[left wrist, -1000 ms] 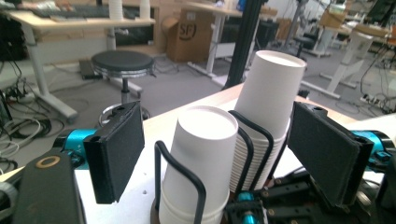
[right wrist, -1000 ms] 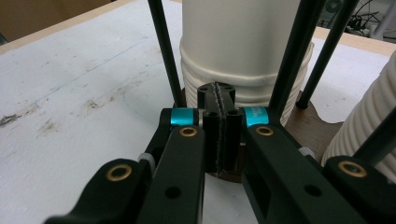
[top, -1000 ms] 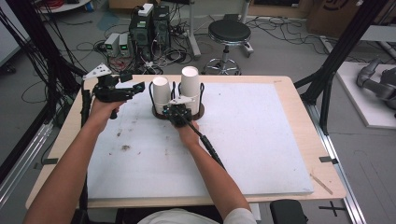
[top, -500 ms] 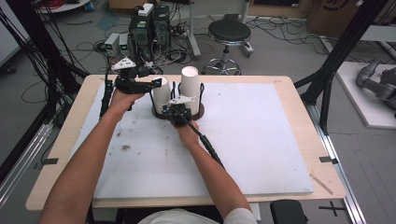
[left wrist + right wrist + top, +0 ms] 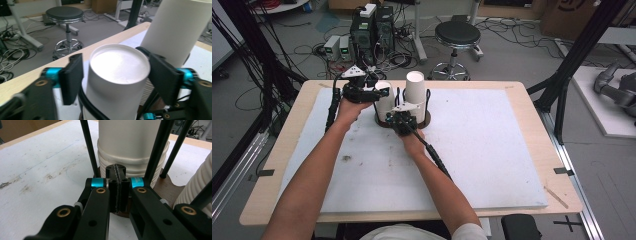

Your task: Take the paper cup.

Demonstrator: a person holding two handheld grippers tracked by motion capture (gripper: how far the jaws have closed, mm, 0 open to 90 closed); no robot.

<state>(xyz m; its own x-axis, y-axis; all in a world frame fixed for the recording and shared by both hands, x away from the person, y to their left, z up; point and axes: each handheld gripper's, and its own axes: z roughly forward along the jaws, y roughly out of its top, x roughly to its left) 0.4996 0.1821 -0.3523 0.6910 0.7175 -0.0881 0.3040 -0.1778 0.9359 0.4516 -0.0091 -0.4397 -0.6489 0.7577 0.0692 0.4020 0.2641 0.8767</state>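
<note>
Forearms come in from the near desk edge and meet at the far-left part of the white mat (image 5: pixel 492 150) that covers the desk (image 5: pixel 302 195).

Right gripper (image 5: pixel 402 120): low, at the near side of the dark round cup holder (image 5: pixel 424 121). In the right gripper view its jaws are pressed flat together, tips at the brown base of the holder (image 5: pixel 165 187), nothing seen between them. Thin black rods (image 5: pixel 88 147) of the holder rise on either side, with a ribbed white stack of cups (image 5: pixel 130 152) just behind the tips.

Left gripper (image 5: pixel 373 92): held higher, at the left cup stack (image 5: pixel 384 100). Its jaws have just been closing, and the top cup (image 5: pixel 118 75) of that stack now sits between them. In the left gripper view both black pads flank the cup just below its upturned flat bottom; whether they press on the wall cannot be told for certain, though they look close against it.

Taller right cup stack (image 5: pixel 415 92): upright in the holder, just beside the left stack; in the left gripper view it looms behind the right pad (image 5: pixel 175 30).

Beyond the desk: a black stool (image 5: pixel 457 37) on grey floor, computer boxes (image 5: pixel 372 30) and loose cables.
</note>
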